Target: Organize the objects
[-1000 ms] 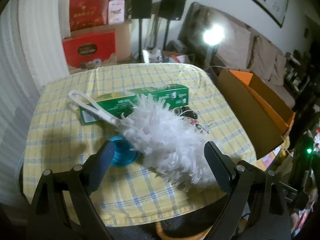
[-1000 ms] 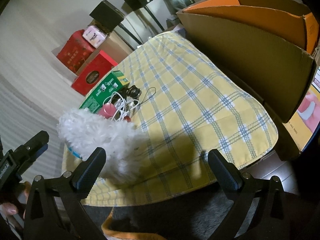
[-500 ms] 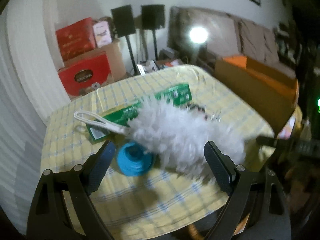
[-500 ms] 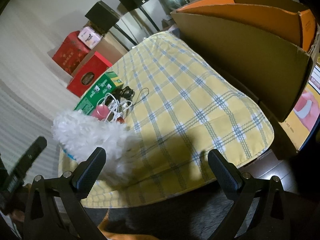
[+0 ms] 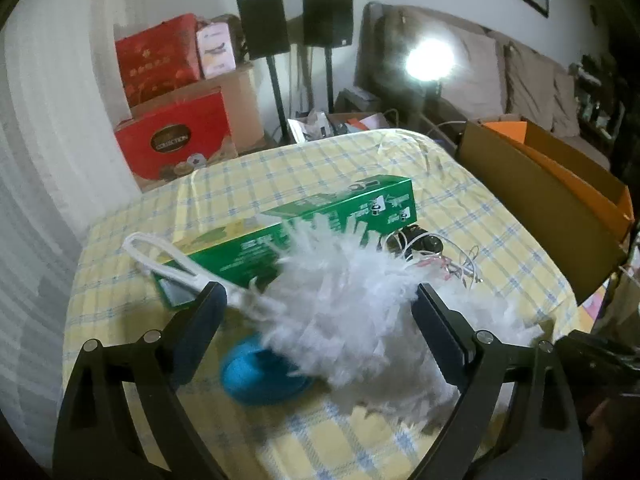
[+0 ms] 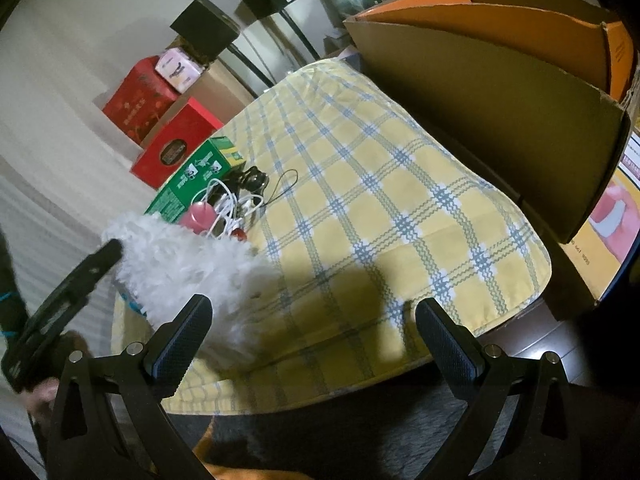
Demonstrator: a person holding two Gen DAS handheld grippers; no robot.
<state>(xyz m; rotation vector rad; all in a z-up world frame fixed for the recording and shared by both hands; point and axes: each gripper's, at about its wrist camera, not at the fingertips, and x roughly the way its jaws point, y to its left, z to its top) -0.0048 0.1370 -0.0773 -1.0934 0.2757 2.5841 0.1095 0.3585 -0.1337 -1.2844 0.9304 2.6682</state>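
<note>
Approaching white duster [image 5: 352, 304] w/ left gripper [image 5: 320, 328], jaws wide, holding nothing; duster lying on desk [image 5: 360, 160] over blue dish [image 5: 260, 376]. Aim for handle at 10 o'clock, avoiding fluff. Right gripper [image 6: 314, 334] hanging wide open, empty.

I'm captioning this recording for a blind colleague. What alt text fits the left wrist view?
Open left tongs frame a fluffy white duster lying across a yellow checked tablecloth, over a blue dish and in front of a long green box. Tangled cables lie behind it, and a brown cardboard box stands at the right.
</note>
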